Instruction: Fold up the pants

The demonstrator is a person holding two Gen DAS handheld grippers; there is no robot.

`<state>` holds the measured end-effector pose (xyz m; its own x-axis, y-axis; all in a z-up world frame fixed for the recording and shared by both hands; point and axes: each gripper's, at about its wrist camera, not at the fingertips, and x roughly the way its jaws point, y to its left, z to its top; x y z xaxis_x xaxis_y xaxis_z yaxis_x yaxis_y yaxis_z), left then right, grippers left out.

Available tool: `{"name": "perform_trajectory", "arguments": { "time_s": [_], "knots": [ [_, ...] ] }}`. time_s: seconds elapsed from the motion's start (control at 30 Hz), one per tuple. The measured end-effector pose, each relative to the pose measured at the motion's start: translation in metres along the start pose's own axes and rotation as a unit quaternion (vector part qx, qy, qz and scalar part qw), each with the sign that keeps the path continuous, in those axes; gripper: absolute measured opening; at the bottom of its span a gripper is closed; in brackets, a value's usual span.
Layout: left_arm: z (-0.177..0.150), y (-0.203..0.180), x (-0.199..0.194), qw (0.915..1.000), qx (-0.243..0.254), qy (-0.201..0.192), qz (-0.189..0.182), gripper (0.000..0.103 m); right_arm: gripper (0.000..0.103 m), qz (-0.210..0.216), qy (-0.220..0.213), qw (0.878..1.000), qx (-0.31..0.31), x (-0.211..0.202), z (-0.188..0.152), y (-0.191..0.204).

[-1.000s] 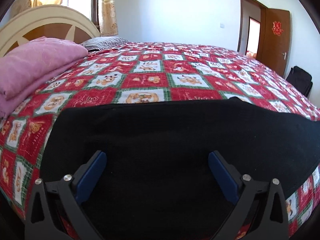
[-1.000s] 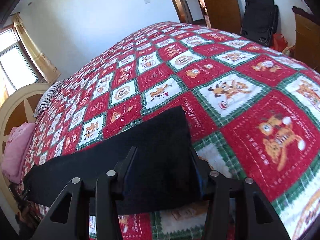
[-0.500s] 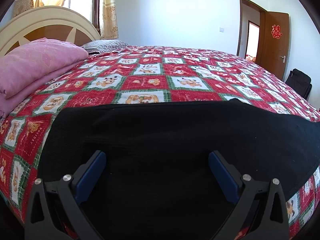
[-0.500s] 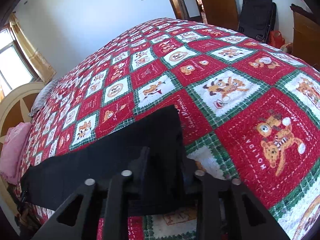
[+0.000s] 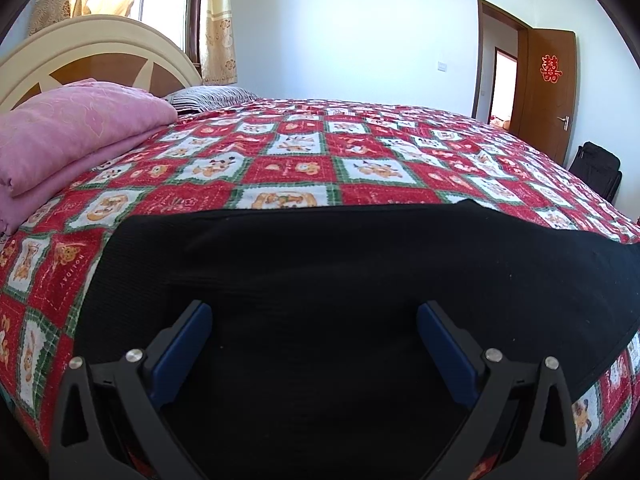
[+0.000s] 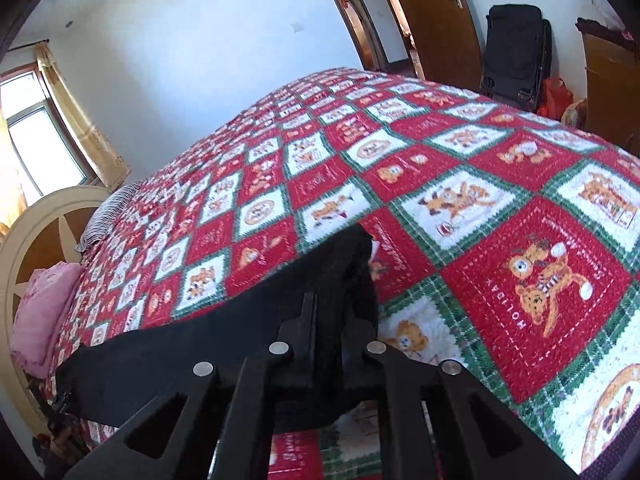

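Black pants point(image 5: 320, 280) lie flat across the near edge of a red, green and white patchwork bedspread point(image 5: 288, 168). My left gripper point(image 5: 314, 312) hovers open over their wide end, its blue pads far apart and nothing pinched between them. In the right wrist view the pants point(image 6: 224, 344) stretch away to the left as a long dark strip. My right gripper point(image 6: 332, 308) is at the narrow leg end, its jaws closing tight on the fabric, and that end is bunched and raised off the bedspread point(image 6: 460, 200).
A folded pink blanket point(image 5: 72, 128) and a striped pillow point(image 5: 212, 94) lie by the cream headboard point(image 5: 100, 52) at the left. A brown door point(image 5: 548, 88) and a black bag point(image 6: 516, 48) stand beyond the bed's far right side.
The right gripper's jaws closed from half open onto the leg end and lifted it, bunching the cloth. The left gripper stayed open and still.
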<state>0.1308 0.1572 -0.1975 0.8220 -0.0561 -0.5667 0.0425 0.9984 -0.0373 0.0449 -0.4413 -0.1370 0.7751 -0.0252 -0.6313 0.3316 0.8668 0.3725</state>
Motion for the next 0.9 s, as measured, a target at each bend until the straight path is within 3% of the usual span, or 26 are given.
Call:
{"name": "perform_trajectory", "arguments": {
  "time_s": [0.3,0.57,0.9],
  "knots": [
    [0.0,0.0,-0.001,1.0,-0.001,-0.003,0.001,0.103,0.008,0.019,-0.026,0.998,-0.053,-0.025,-0.003,0.058],
    [-0.001,0.0,-0.001,1.0,-0.001,-0.008,0.002,0.103,0.008,0.047,-0.031,0.989,-0.134,-0.028,-0.019,0.137],
    [-0.002,0.0,-0.002,0.9999,-0.001,-0.016,0.002,0.103,0.008,0.112,0.013,0.973,-0.204,0.014,-0.056,0.238]
  ]
}}
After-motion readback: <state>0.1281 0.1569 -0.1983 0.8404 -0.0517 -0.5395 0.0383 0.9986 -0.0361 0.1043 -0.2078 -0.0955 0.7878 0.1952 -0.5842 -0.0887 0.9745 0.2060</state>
